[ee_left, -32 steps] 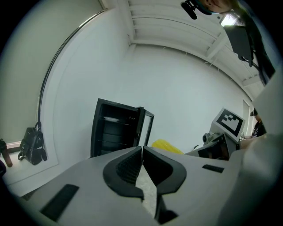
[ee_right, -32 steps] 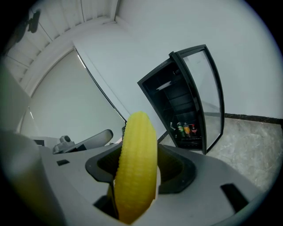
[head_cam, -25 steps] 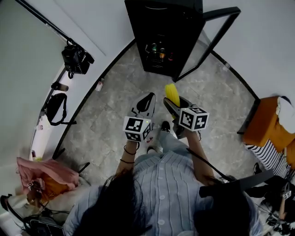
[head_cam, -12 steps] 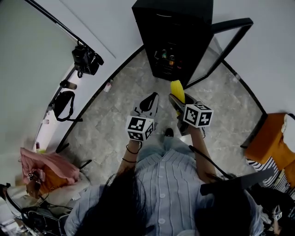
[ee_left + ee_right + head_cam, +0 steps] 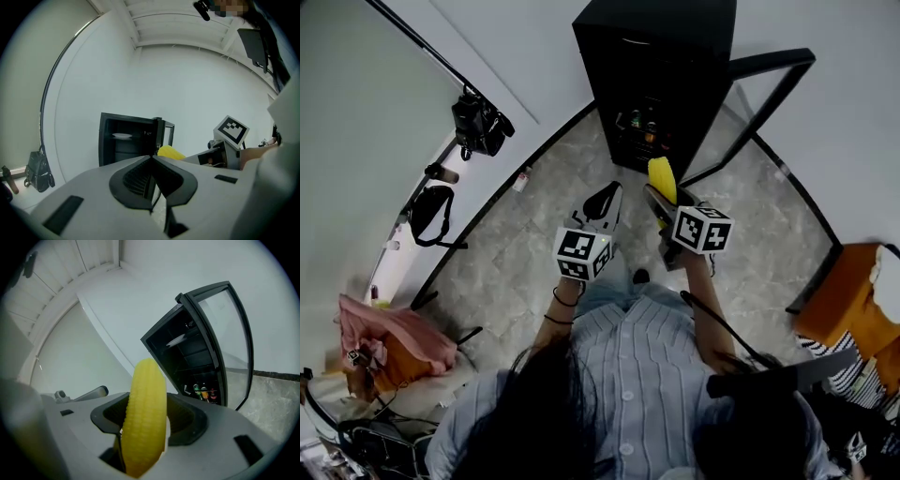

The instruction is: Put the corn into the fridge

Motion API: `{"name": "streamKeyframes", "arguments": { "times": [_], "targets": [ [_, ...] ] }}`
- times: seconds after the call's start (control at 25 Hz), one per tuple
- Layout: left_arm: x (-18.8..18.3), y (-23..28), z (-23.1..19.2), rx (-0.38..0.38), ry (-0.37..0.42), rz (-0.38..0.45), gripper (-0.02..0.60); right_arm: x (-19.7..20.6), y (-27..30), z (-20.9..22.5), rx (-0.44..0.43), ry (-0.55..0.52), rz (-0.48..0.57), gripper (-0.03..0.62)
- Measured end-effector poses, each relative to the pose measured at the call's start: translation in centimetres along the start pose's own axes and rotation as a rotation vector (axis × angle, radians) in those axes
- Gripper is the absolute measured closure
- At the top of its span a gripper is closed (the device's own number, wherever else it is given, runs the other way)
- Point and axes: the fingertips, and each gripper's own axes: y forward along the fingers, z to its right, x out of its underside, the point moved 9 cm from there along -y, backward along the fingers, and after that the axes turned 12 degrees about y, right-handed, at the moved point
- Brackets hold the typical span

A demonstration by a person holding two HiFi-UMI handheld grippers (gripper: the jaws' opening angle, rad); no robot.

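Head view: the corn (image 5: pixel 660 178) is held by the right gripper (image 5: pixel 657 200) near the open fridge (image 5: pixel 661 56), where bottles (image 5: pixel 639 121) are stored low.

Left gripper view: the left gripper (image 5: pixel 151 164) is closed on nothing.

Right gripper view: the cob is clamped across its width, with the tip standing out. It is judged stiff, light and ribbed. A plate (image 5: pixel 177 340) is seen on a shelf.

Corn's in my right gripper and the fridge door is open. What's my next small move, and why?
Probably carry the right gripper forward toward the fridge opening: the corn is clamped in it, the door stands open, and the fridge is some way ahead.
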Motion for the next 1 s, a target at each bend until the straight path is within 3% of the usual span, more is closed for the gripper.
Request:
{"name": "streamKeyframes", "arguments": {
  "times": [0.56,1.0],
  "targets": [
    [1.7,4.8,-4.0,0.043,-0.008,-0.033,0.561,-1.4,4.2,2.2,0.062,0.053,-0.009,0.349],
    [4.1,11.3,-8.7,0.145,0.009,-0.097,0.561,-2.7,10.5,4.6,0.123,0.130,-0.037,0.349]
  ]
}}
